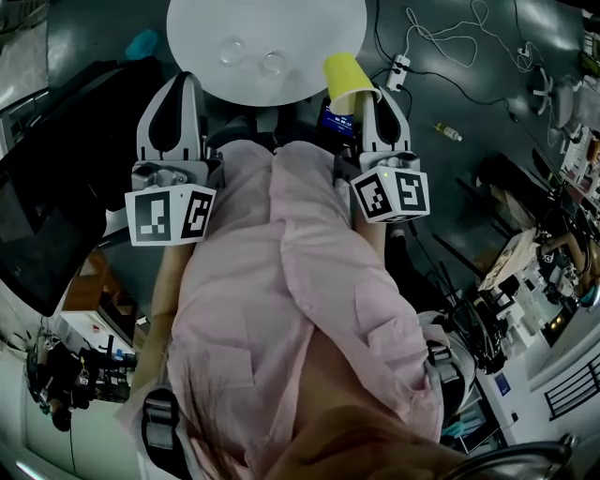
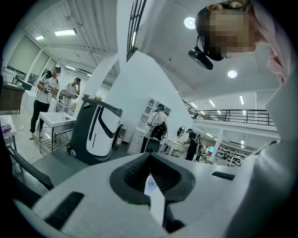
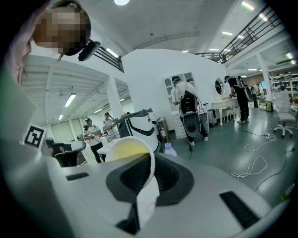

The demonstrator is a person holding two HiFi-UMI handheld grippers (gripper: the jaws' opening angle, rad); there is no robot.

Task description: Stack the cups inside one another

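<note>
Nearest the lens is the person's pale pink cloth shirt (image 1: 281, 281), filling the head view from 6 o'clock to centre.

Beyond it, at 10 o'clock, the left claw (image 1: 184, 82) points toward the desk. Its own view shows the jaws drawn together with only a thin pale slit between them and nothing gripped.

At 1 o'clock the right claw (image 1: 367, 96) is closed almost fully, pinching the wall of a yellow paper cup (image 1: 347, 75) at the rim. The cup lies tilted, mouth toward the claw and base leading away. It sits at the 4 o'clock edge of the round white desk (image 1: 309, 28), which occupies 12 o'clock. Whether cup and desk touch cannot be told.

Farther on, near the desk's middle, are two small clear round items (image 1: 232, 49), side by side and apart. They read as clear plastic cups seen from above, but are too small to confirm.

Assessment: the step in hand is the carry of the yellow cup, and no nesting is done. The next move calls for righting the cup base-down, centring it over a clear cup's mouth and lowering it straight before release. The thin wall pinched at the rim may deform, so a light, square approach is advised.
</note>
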